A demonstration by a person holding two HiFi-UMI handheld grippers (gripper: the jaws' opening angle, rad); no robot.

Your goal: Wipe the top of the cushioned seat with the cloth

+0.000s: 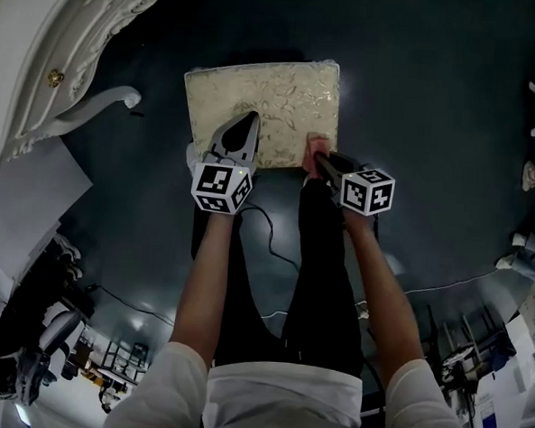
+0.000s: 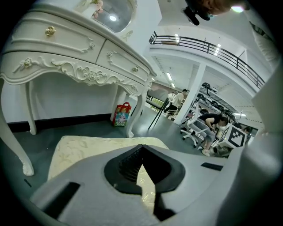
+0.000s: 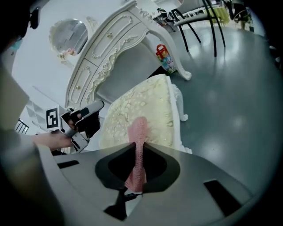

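Right gripper view: right gripper [image 3: 138,148] pinches pink knitted cloth [image 3: 137,128] over cream patterned cushioned seat [image 3: 148,103]; left gripper [image 2: 141,151] closed, empty. Advise pressing cloth flat, overlapping strokes.

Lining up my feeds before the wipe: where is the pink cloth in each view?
Head view: pink cloth at the right gripper tip, by the cushioned seat near right edge.
Left gripper view: not in it.
Right gripper view: centre, clamped between the jaws.
Shared landmark: the cushioned seat.
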